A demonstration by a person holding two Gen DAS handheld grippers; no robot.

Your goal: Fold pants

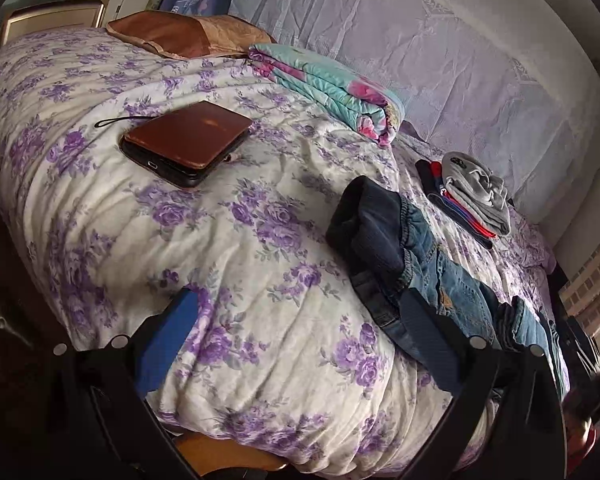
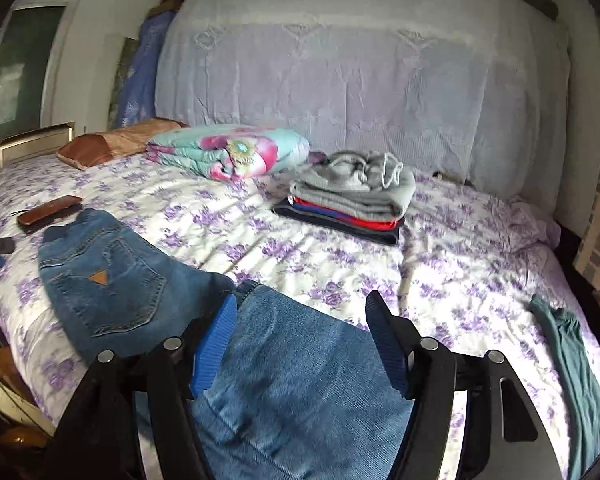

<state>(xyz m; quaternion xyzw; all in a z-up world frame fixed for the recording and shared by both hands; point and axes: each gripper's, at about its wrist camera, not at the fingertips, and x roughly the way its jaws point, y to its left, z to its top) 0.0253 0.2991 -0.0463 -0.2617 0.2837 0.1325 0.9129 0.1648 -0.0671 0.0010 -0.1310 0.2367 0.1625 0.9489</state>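
- The jeans (image 2: pixel 148 292) lie on the bed (image 2: pixel 340 248) near its front edge, seat side up, with a back pocket and its brown patch showing.
- Their long axis runs along that front edge: the waist end points toward the left side of the bed, and a leg runs back under the right gripper (image 2: pixel 302 320).
- The right gripper hangs over the leg fabric with its jaws spread wide; it holds nothing, though the denim sits between its fingers.
- The left gripper (image 1: pixel 296 332) is also spread and empty, over bare quilt, with the jeans just off its right finger.
- Judgement: the right gripper is nearer the leg, the left nearer the waist, so the next fold likely carries leg toward waist along that axis.
- A stack (image 2: pixel 352 200) of folded clothes sits well behind, and a wallet (image 1: pixel 188 142) lies beyond the left gripper.
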